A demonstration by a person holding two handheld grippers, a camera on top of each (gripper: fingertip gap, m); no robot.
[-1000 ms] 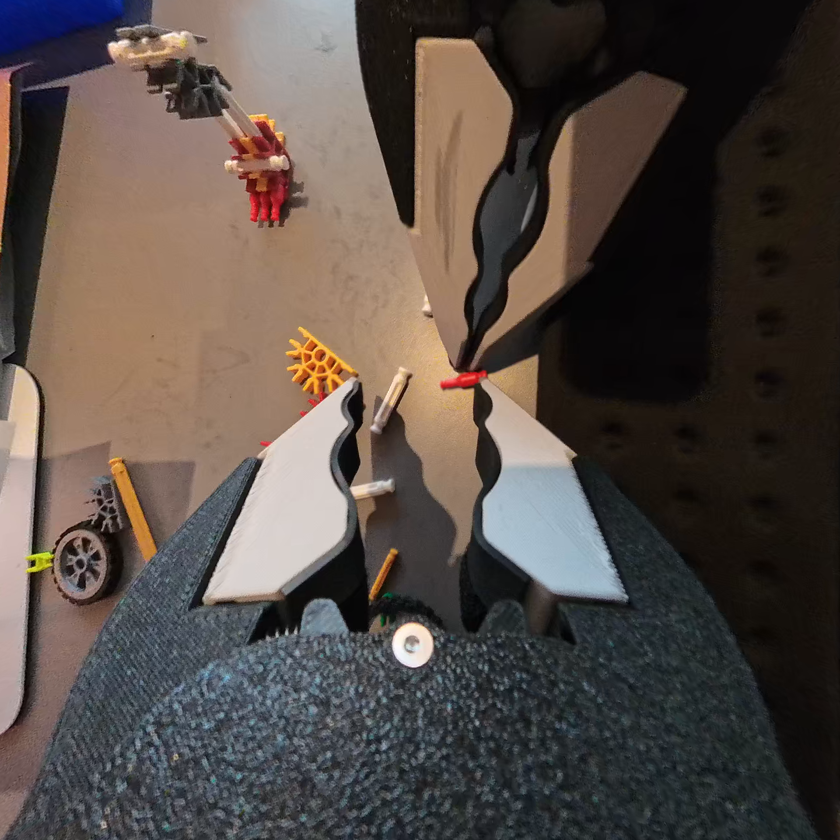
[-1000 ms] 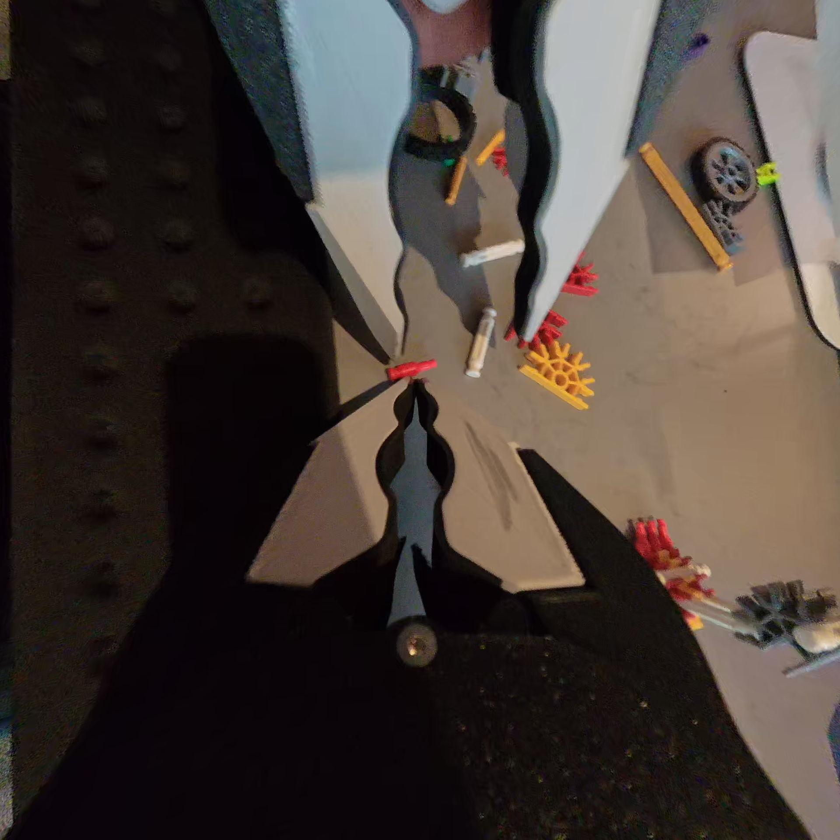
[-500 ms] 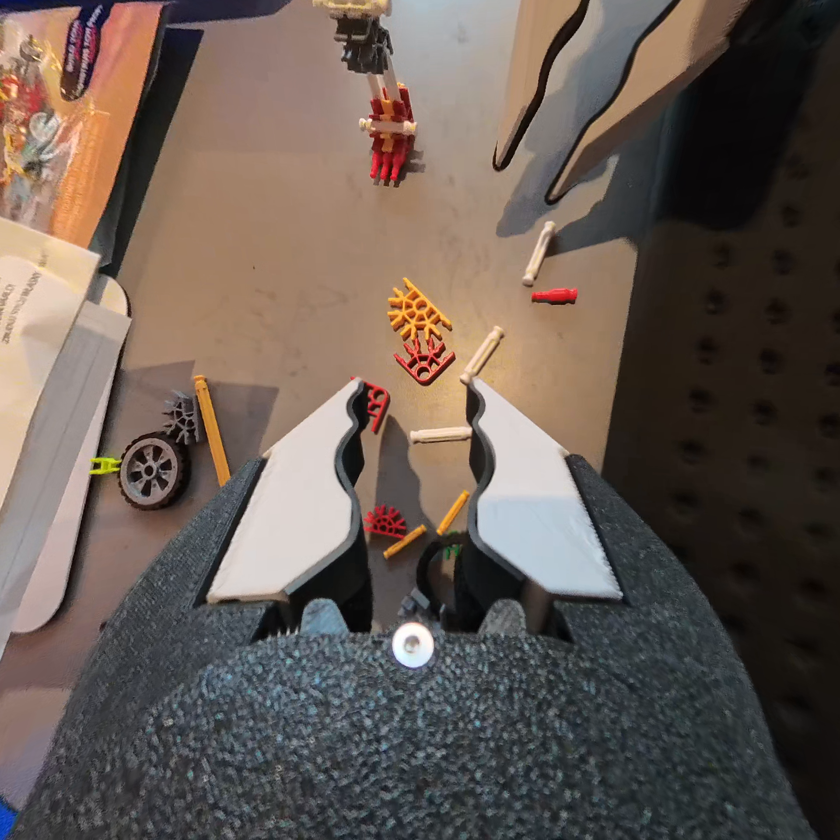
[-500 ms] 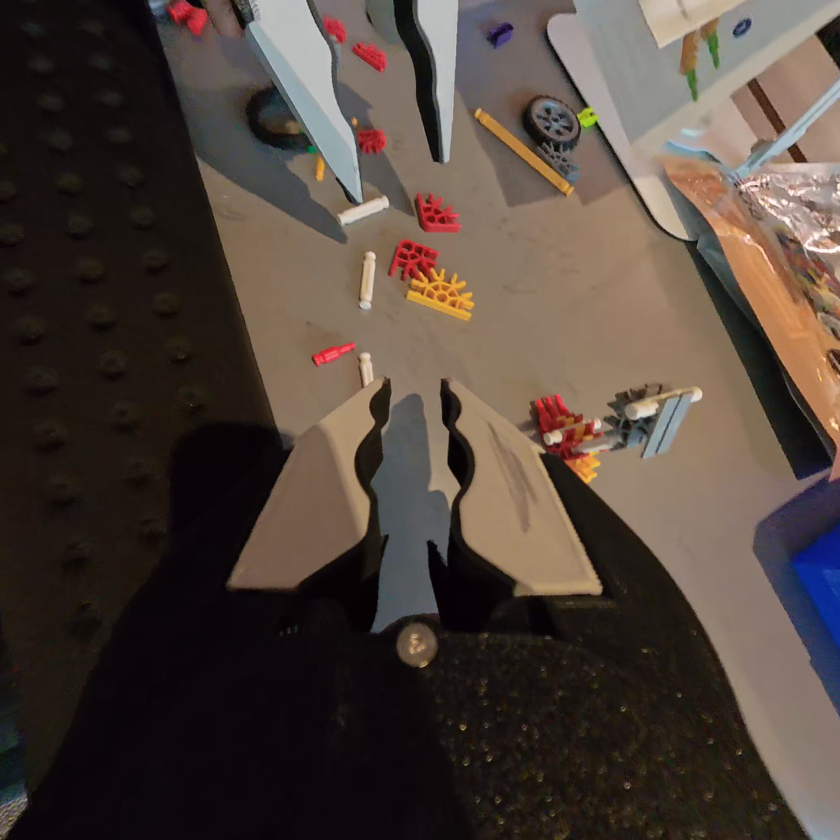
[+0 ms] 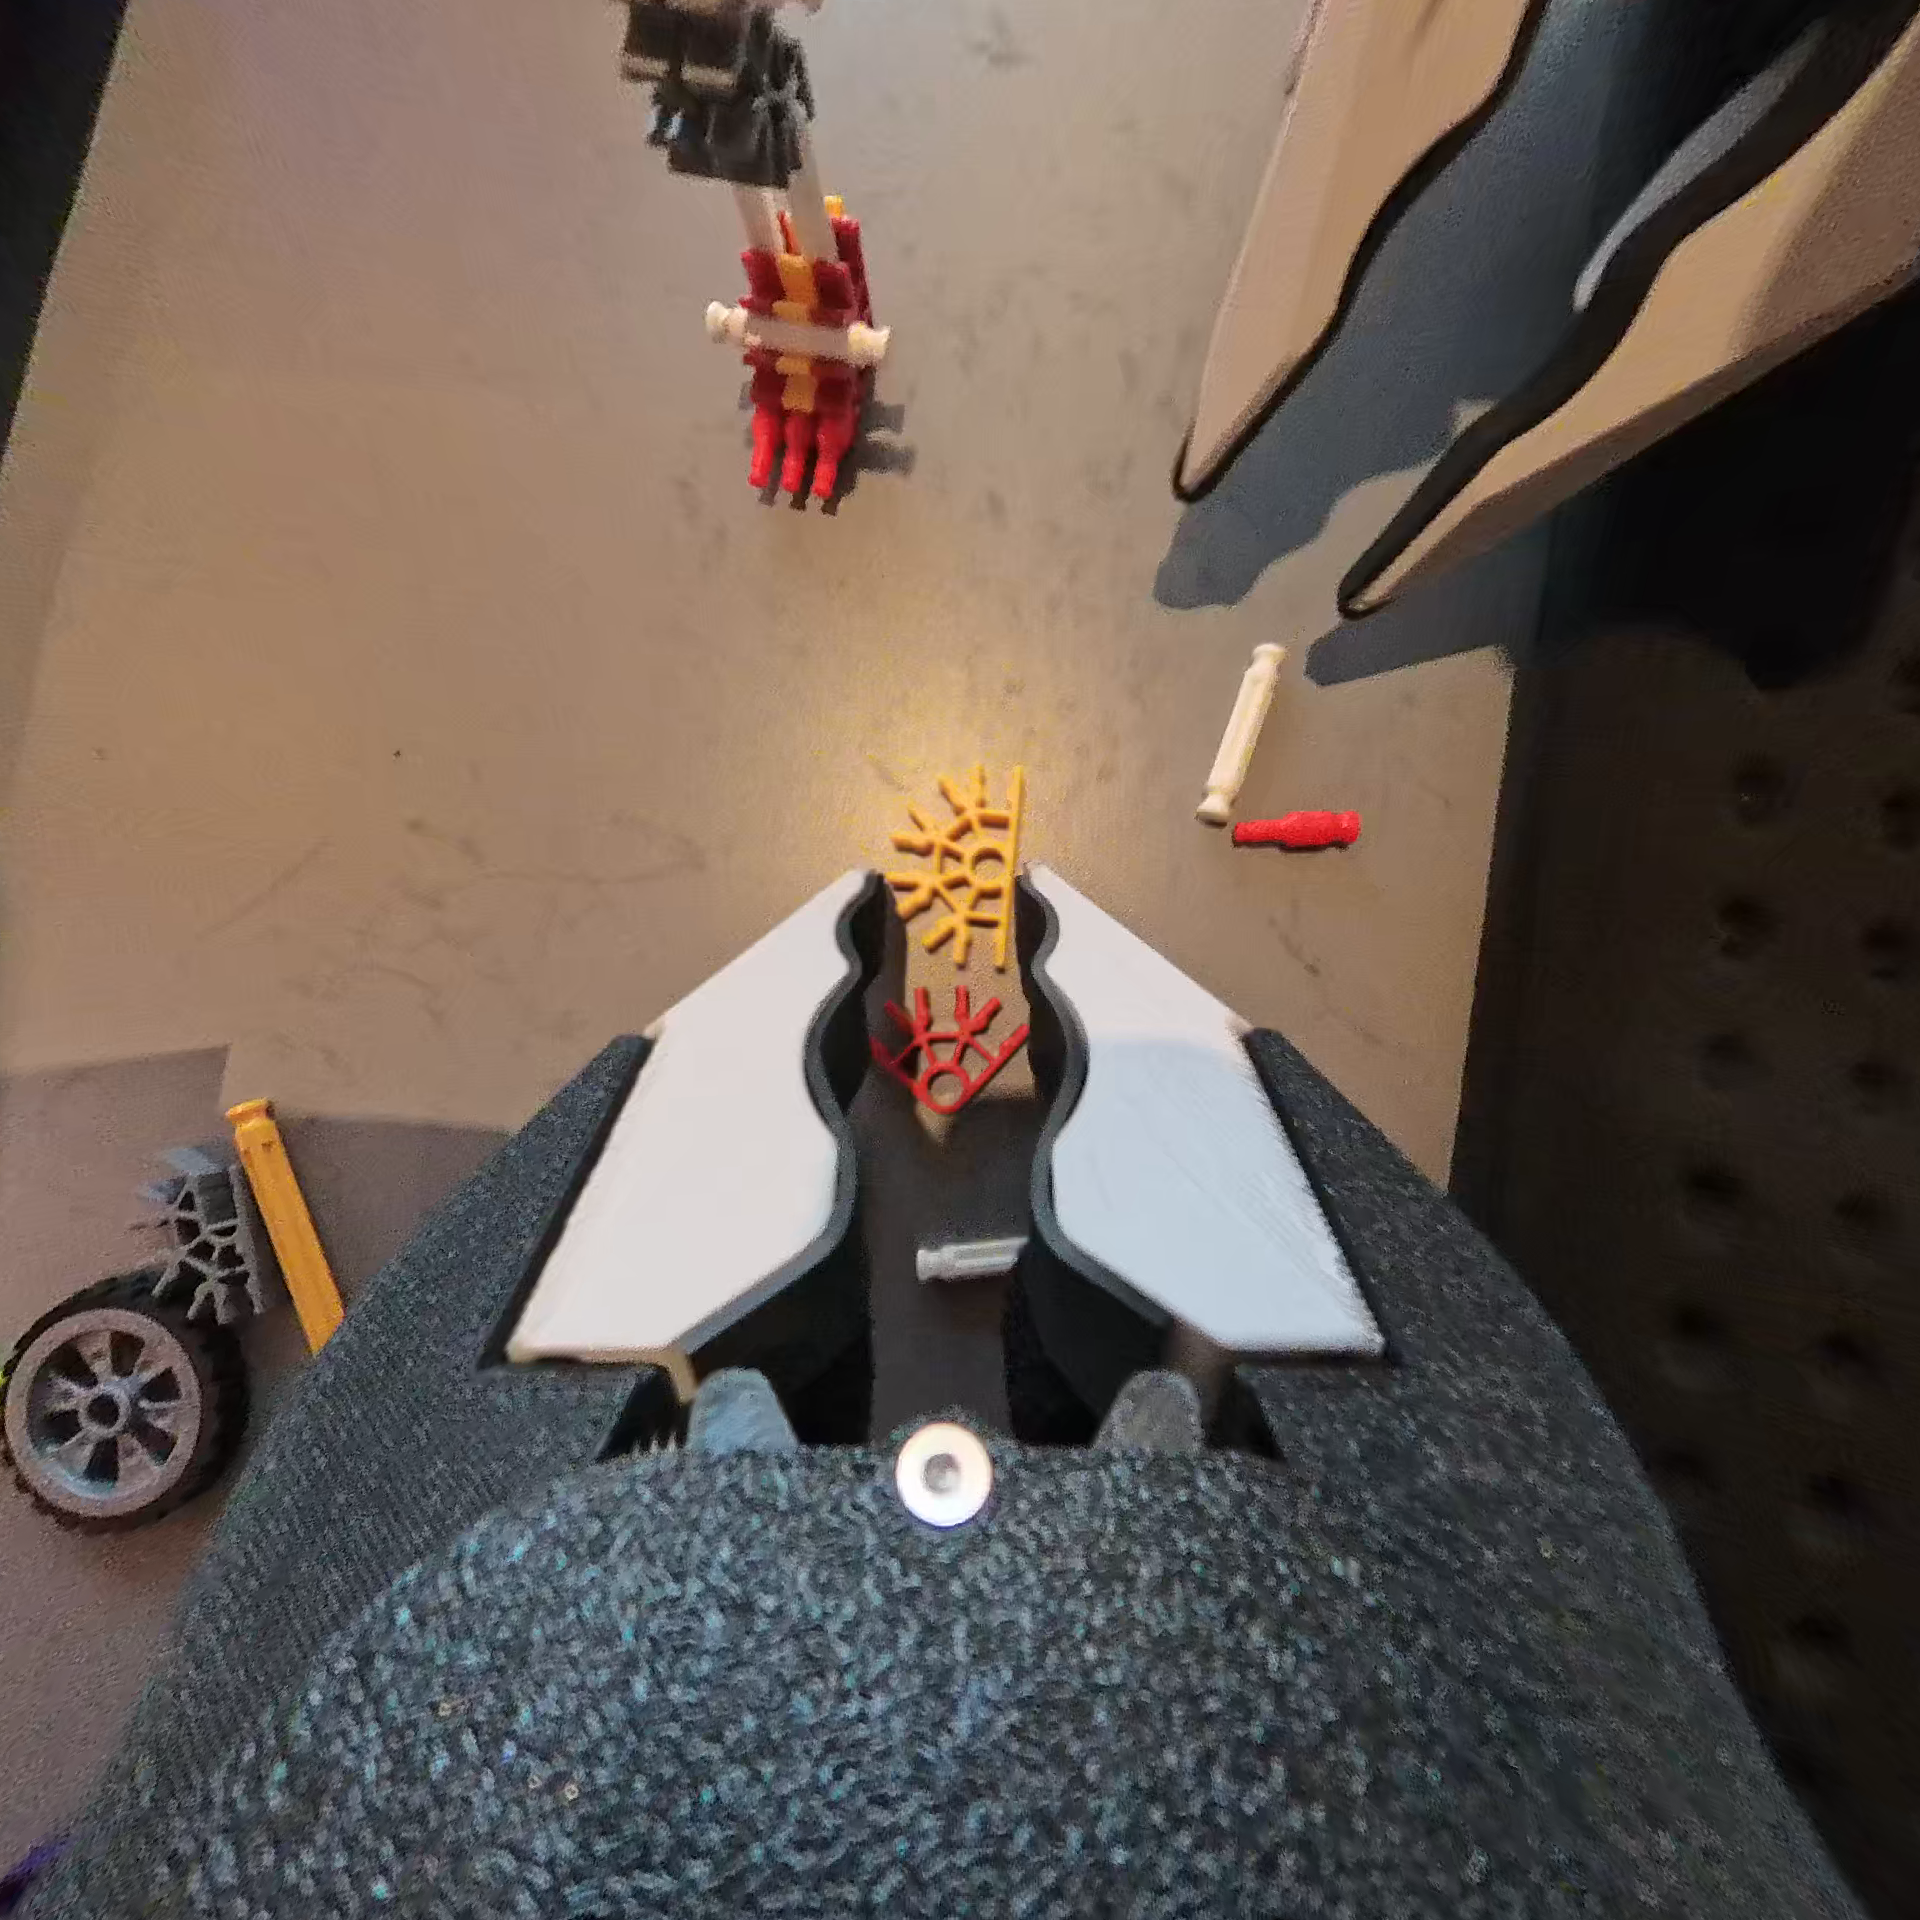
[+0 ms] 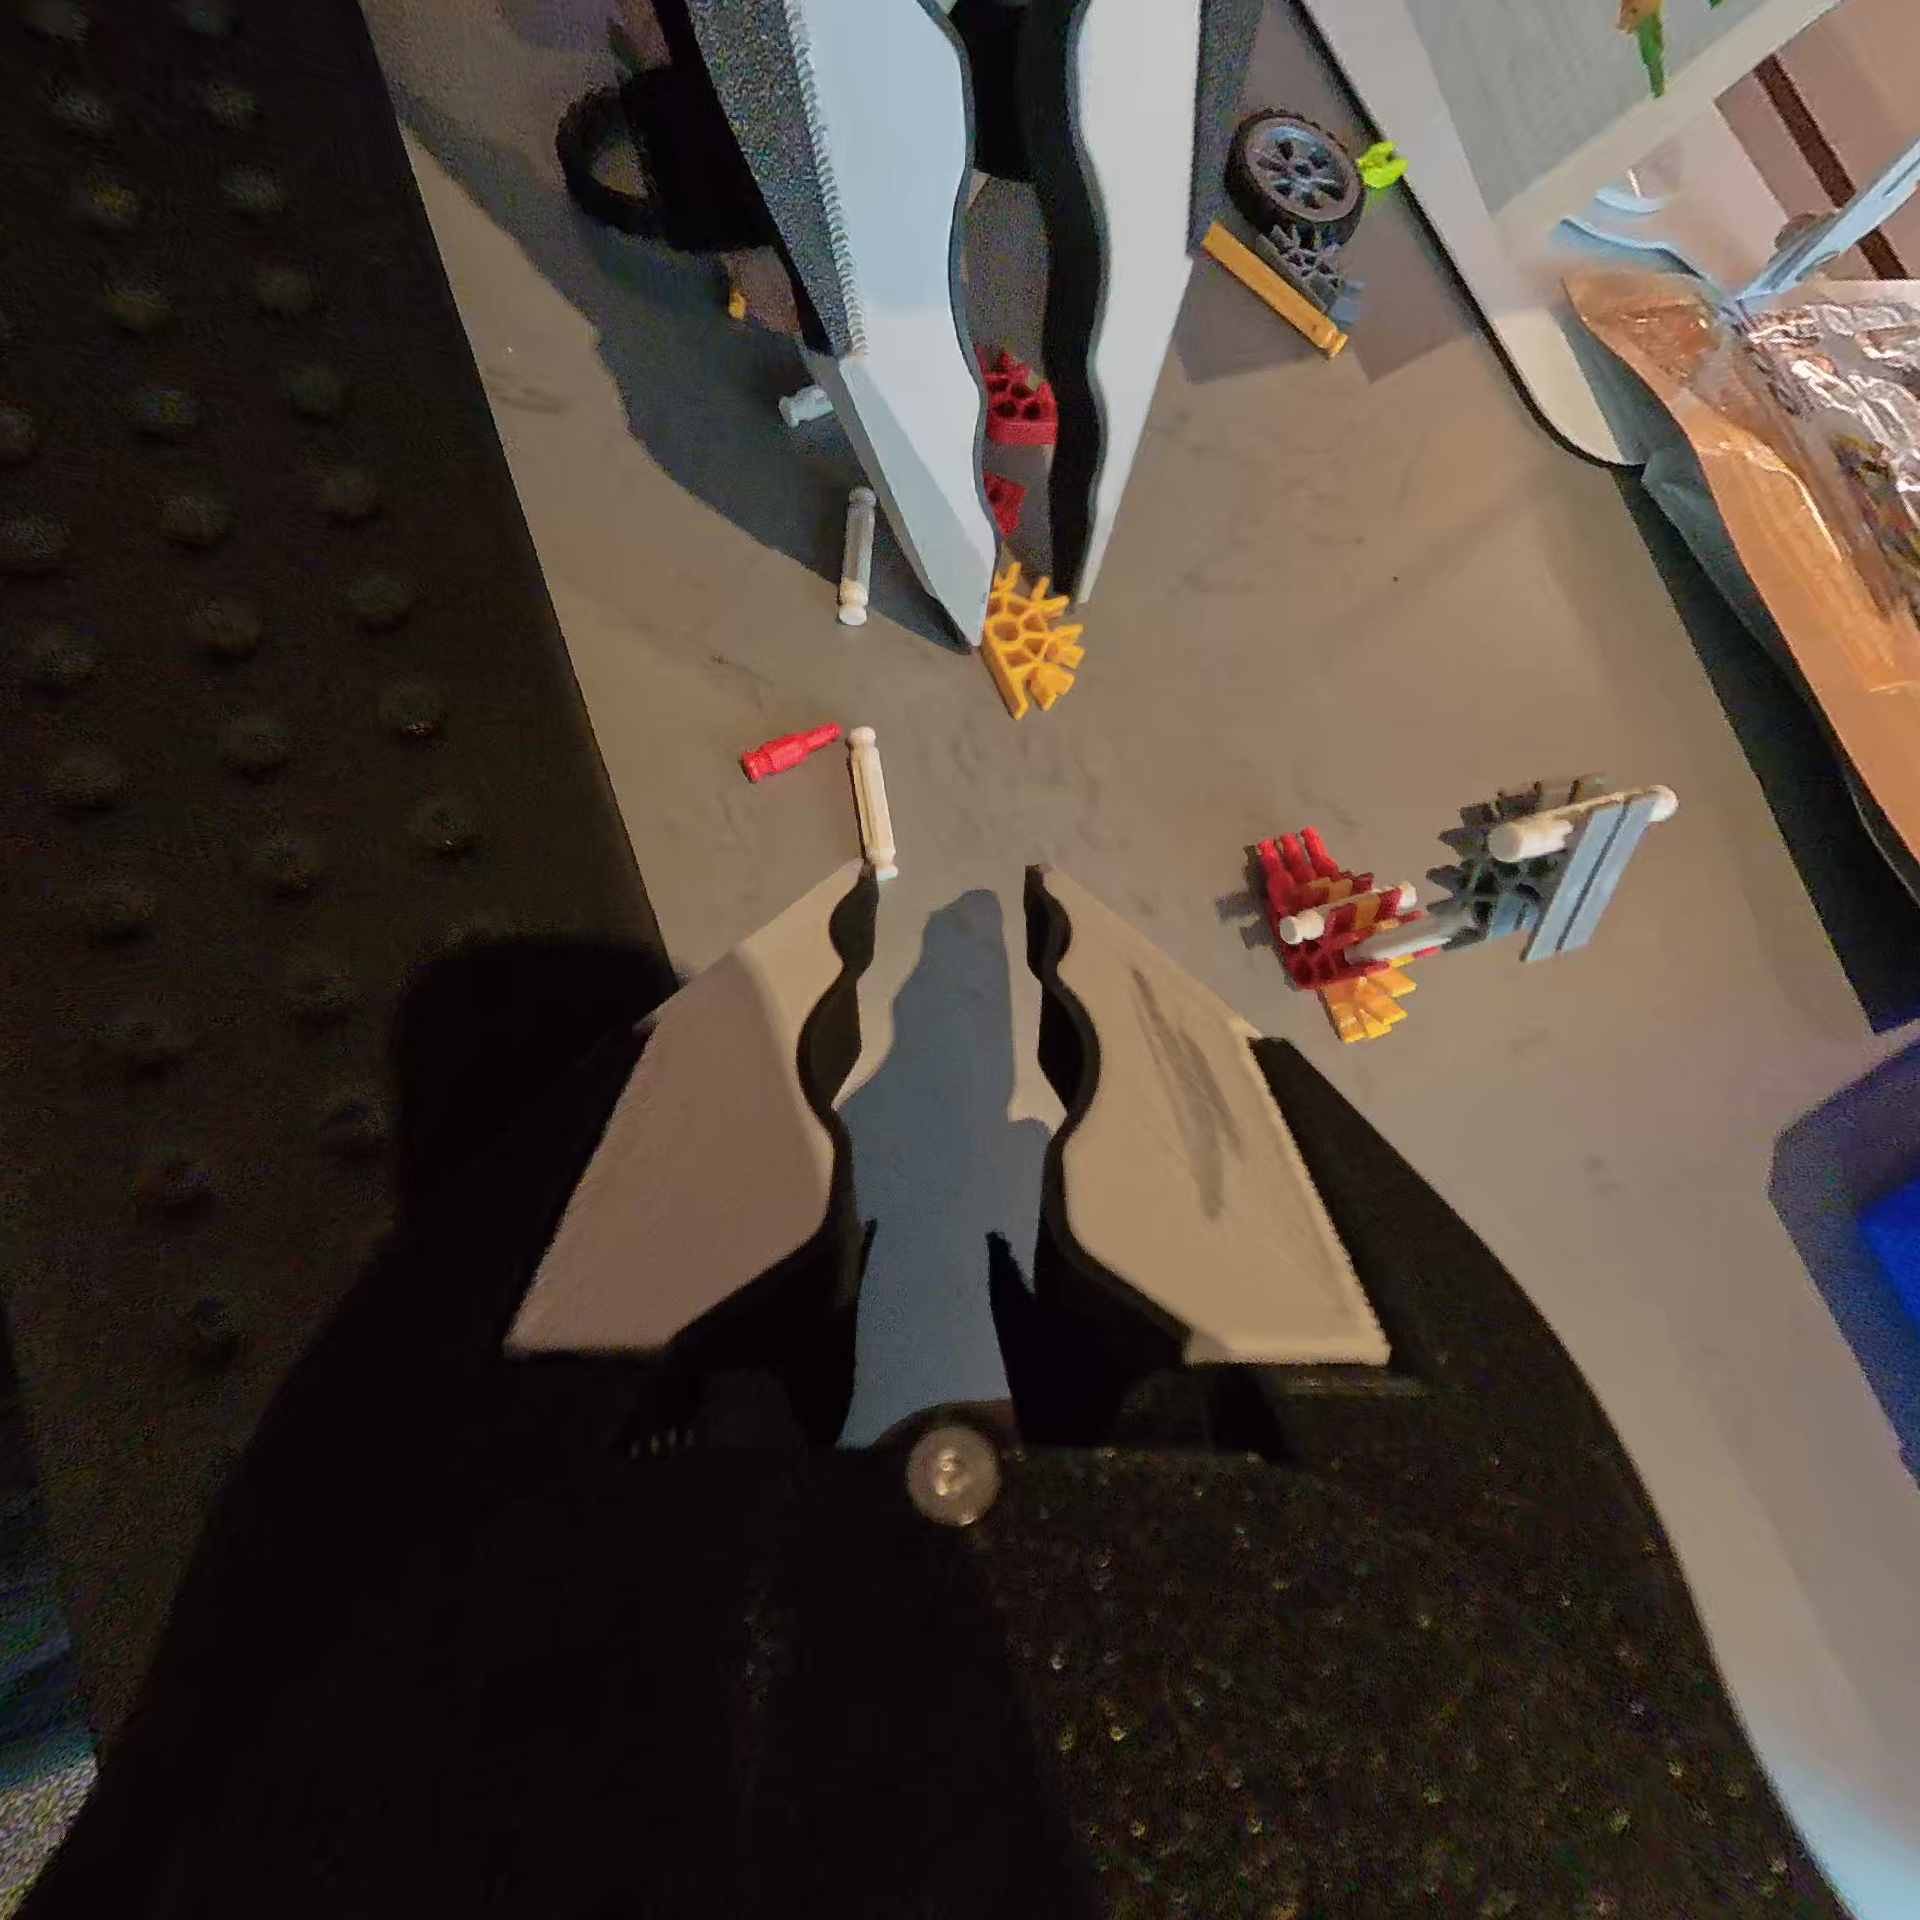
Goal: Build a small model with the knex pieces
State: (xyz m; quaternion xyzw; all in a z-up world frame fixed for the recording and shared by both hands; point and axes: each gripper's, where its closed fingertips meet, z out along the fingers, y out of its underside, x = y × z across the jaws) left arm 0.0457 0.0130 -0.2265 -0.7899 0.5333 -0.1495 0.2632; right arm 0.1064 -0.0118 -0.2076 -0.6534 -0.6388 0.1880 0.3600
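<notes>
Left wrist view, lower left: grey spoked toy wheel (image 5: 104,1413), yellow plastic rod (image 5: 283,1226) beside it on grey tabletop (image 5: 416,675). Top centre: red-and-grey built toy assembly (image 5: 795,312). Centre: left gripper (image 5: 948,883), jaws part open, holding nothing, tips either side of flat yellow fan-shaped connector (image 5: 961,868); red fan-shaped connector (image 5: 945,1049) between fingers. Right: white short rod (image 5: 1238,732), small red rod (image 5: 1297,829) close together. Upper right: right gripper (image 6: 948,878), fingers apart, empty.
</notes>
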